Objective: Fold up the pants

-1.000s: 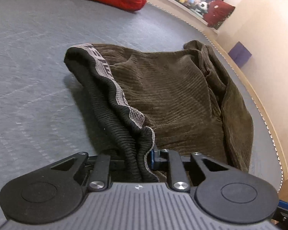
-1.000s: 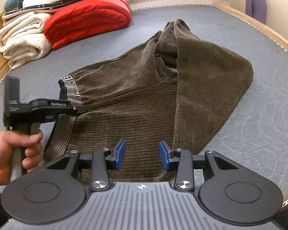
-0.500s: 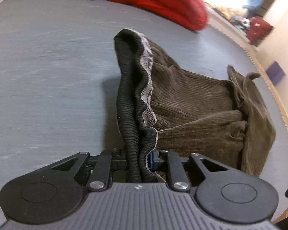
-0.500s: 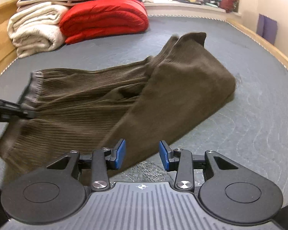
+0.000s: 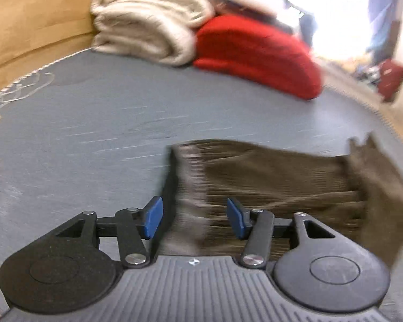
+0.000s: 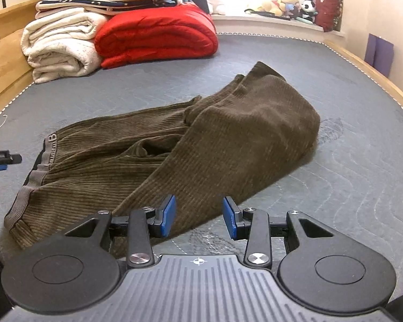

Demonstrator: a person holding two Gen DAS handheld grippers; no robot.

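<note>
Brown corduroy pants (image 6: 190, 145) lie crumpled mid-mattress (image 6: 362, 161), blurred in the left view. Left gripper (image 5: 194, 216) jaws have just been opening, waistband (image 6: 40, 166) loose between; right gripper (image 6: 198, 216) is parted, empty.

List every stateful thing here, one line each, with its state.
pants: lying loosely on the mattress, leg part folded over, waistband flat.
left gripper: jaws just opened, pads clear of the waistband.
right gripper: open, empty, above the pants' near edge.
red blanket: folded.
cream blanket: folded, under other linens.
</note>
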